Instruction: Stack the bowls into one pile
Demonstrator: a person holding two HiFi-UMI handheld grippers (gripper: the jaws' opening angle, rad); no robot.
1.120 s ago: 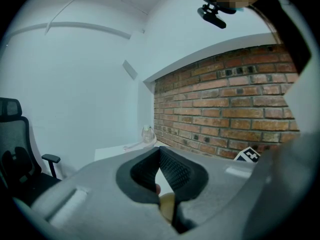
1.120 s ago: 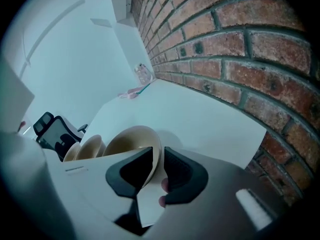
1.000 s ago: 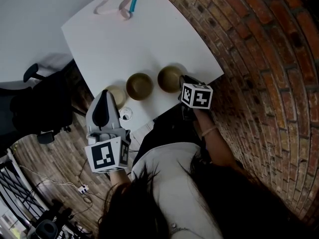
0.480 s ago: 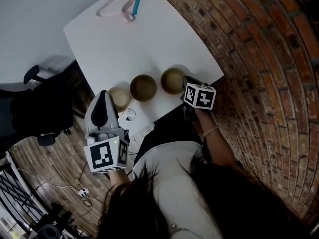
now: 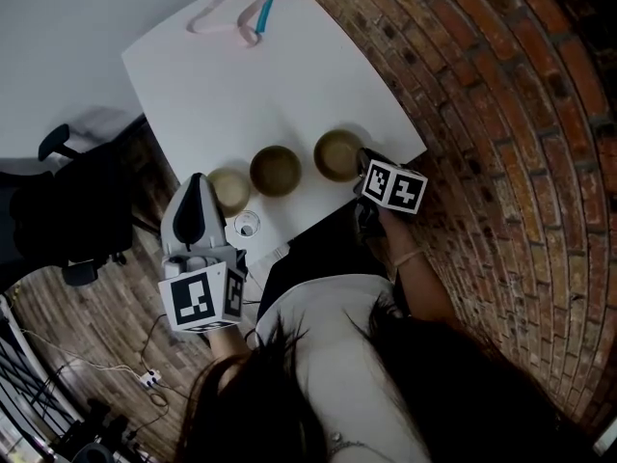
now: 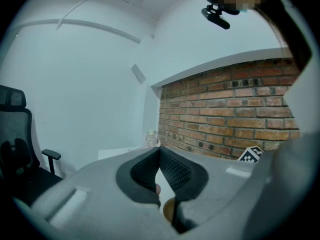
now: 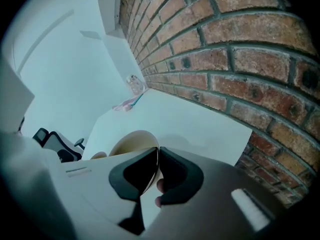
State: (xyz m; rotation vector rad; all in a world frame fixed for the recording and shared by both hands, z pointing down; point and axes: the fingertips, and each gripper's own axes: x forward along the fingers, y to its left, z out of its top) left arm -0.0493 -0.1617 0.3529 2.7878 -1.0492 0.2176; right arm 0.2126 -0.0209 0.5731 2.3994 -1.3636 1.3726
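Three tan bowls stand in a row near the front edge of the white table (image 5: 222, 85): a small pale left bowl (image 5: 229, 188), a middle bowl (image 5: 276, 170) and a right bowl (image 5: 336, 153). My right gripper (image 5: 362, 163) is at the right bowl's near rim. In the right gripper view its jaws (image 7: 157, 156) are shut on that rim, and the bowl (image 7: 131, 142) shows beyond them. My left gripper (image 5: 198, 187) hovers just left of the small bowl, off the table's corner. Its jaws (image 6: 160, 151) are shut with nothing between them, and a bowl (image 6: 168, 210) peeks below.
A small clear glass (image 5: 248, 225) sits at the table's front edge by the left gripper. A pink hanger (image 5: 231, 13) lies at the far edge. A black office chair (image 5: 67, 210) stands to the left, and a brick wall (image 5: 501, 114) runs along the right.
The right gripper's marker cube has shifted slightly right and tilted while staying at the right bowl's rim. The left gripper and the other two bowls have barely moved.
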